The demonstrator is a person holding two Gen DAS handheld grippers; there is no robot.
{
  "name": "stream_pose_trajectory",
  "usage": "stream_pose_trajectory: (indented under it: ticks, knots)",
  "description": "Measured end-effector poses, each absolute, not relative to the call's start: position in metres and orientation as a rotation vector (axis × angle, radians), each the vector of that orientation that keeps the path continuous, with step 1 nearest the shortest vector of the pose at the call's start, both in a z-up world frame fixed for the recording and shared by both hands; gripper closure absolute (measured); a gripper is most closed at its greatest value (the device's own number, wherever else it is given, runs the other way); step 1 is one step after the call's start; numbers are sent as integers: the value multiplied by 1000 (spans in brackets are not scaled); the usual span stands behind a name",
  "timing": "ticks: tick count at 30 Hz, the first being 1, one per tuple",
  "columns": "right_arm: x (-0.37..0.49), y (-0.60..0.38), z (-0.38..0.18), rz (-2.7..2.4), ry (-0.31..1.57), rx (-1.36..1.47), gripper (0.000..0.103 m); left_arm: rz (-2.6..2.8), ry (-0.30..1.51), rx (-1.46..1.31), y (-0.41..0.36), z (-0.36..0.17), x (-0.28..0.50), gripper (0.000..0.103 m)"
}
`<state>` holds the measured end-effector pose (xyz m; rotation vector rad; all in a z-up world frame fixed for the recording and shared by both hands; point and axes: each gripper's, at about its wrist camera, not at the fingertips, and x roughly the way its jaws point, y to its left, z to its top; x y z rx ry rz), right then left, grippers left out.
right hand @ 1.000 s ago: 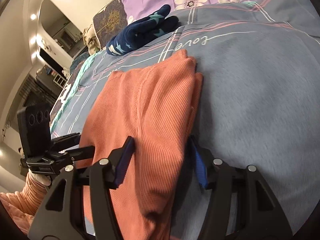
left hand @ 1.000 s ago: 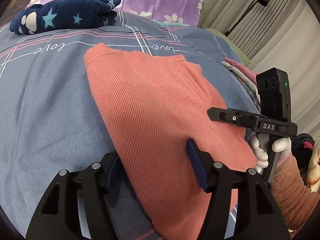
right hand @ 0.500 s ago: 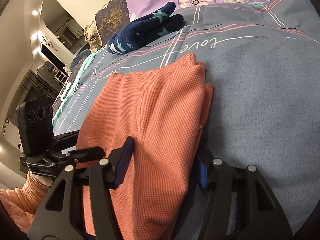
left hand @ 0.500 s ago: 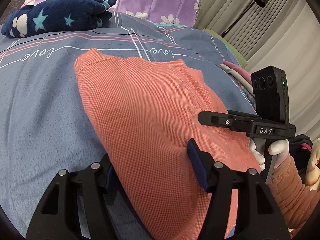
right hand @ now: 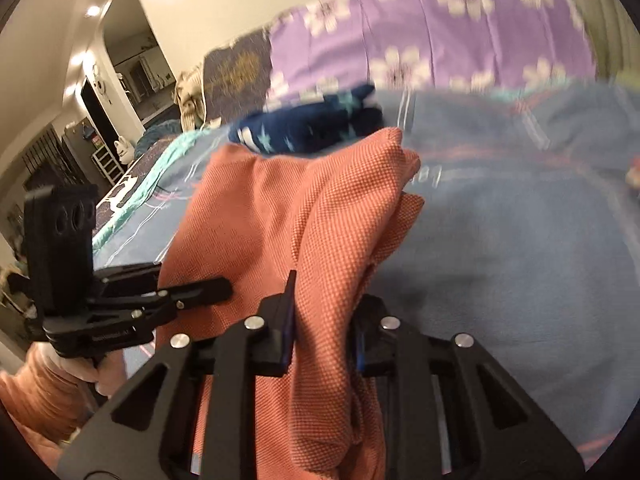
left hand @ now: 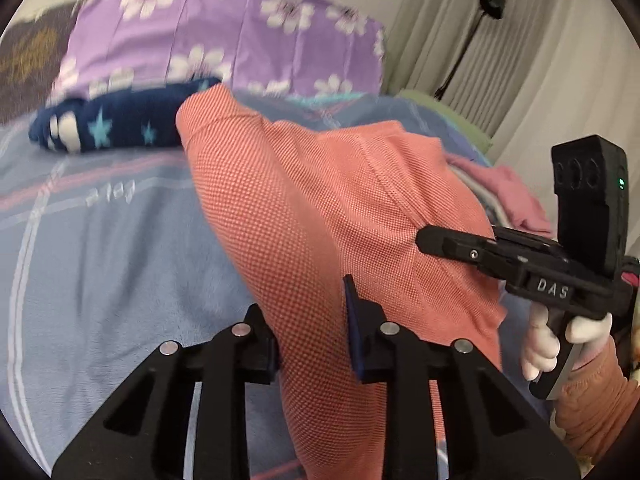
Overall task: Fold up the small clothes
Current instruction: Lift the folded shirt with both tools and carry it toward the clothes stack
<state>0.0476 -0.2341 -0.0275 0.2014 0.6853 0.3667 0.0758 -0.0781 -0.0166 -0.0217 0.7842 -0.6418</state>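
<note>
An orange waffle-knit garment (left hand: 320,200) lies folded lengthwise on the blue blanket (left hand: 100,260), with its near end raised off the bed. My left gripper (left hand: 308,312) has its jaws closing, and the garment's left near edge fills the gap with the pads pressing on the cloth. My right gripper (right hand: 324,308) is closing the same way on the right near edge of the garment (right hand: 280,220), where several layers are bunched. Each gripper shows in the other's view, the right gripper (left hand: 452,240) in a white-gloved hand (left hand: 540,340). Both views are blurred by motion.
A navy star-print garment (left hand: 112,128) lies folded beyond the orange one, in front of a purple floral pillow (left hand: 220,32). A pile of pink clothes (left hand: 512,192) sits at the bed's right edge by curtains and a floor lamp (left hand: 492,0). Bare blanket (right hand: 520,260) spreads on the right.
Both grippers have narrowed from open onto the garment's near edge and risen. The near end of the orange garment has come up off the blanket with them.
</note>
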Motion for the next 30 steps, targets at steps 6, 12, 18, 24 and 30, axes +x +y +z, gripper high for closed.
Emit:
stream_pose_trajectory:
  ticks: [6,12,18,24,30]
  knots:
    - [-11,-239,16,300,538,143,81,-687,673,1,-88,28,37,77]
    - [-61,-255,46,240,432,110,81,-745,581,58,-112,60,3,77]
    - [-98,-284,59,185,387,122,81,-806,550,127,-147,75,-12,77]
    - [-126,-325,61,114,357,174,81,-884,534,202,-197,87,-20,77]
    - [-141,-375,71,22,328,212,81,-974,486,243,-258,104,-26,77]
